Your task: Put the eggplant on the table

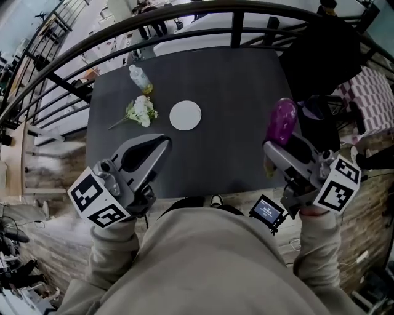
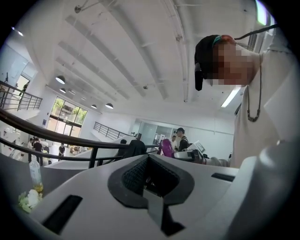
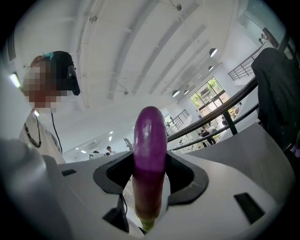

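A glossy purple eggplant (image 1: pixel 281 120) stands upright between the fingers of my right gripper (image 1: pixel 275 145), over the right edge of the dark table (image 1: pixel 234 86). In the right gripper view the eggplant (image 3: pixel 150 150) fills the gap between the pads of the right gripper (image 3: pixel 150 168), green stem end down. My left gripper (image 1: pixel 164 143) hovers over the table's near left part with its jaws together and nothing in them. The left gripper view shows those jaws (image 2: pixel 149 161) meeting, with the eggplant (image 2: pixel 166 146) small in the distance.
On the table lie a white round disc (image 1: pixel 185 115), a small bunch of white flowers (image 1: pixel 141 112) and a clear bottle (image 1: pixel 140 79). A black railing (image 1: pixel 184 18) curves behind it. A dark jacket (image 1: pixel 320 55) and checked cloth (image 1: pixel 375 92) sit at the right.
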The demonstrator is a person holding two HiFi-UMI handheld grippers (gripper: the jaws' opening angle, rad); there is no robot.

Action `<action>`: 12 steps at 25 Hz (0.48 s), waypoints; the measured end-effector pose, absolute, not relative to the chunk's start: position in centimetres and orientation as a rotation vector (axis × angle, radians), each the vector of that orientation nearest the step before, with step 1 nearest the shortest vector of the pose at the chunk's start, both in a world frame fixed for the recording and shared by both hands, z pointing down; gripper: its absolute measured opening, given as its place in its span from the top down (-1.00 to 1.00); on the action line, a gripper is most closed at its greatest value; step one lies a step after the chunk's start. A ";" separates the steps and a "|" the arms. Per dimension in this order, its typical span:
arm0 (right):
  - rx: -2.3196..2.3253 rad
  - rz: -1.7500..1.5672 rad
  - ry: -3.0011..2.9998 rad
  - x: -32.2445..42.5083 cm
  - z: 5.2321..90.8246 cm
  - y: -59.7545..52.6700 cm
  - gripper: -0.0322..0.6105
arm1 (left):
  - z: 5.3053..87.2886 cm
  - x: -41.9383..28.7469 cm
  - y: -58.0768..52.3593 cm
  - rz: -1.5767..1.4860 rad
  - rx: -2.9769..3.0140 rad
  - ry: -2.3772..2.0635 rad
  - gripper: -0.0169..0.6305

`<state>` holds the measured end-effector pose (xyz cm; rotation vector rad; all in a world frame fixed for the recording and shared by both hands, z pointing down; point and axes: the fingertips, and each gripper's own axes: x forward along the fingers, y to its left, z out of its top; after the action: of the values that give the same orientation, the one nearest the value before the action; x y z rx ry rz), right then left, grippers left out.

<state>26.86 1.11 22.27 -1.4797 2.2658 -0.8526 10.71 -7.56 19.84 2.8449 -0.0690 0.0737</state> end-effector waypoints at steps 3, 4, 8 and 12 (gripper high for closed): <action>-1.510 -0.842 2.237 27.3 21.8 1.5 0.22 | 19.2 11.3 -7.8 0.060 2.857 -0.014 0.93; -1.523 -0.835 2.235 27.3 21.6 1.3 0.22 | 18.9 11.3 -8.0 0.055 2.860 0.000 0.93; -1.549 -0.812 2.241 26.5 21.0 -0.6 0.22 | 19.3 10.5 -9.8 0.061 2.853 0.027 0.93; -1.567 -0.821 2.265 24.7 20.9 -4.2 0.22 | 20.2 9.2 -12.7 0.068 2.836 0.055 0.93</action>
<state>24.72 -4.17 20.94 -1.5675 2.2653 -0.8207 9.23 -12.71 20.21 2.8364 0.0549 0.0675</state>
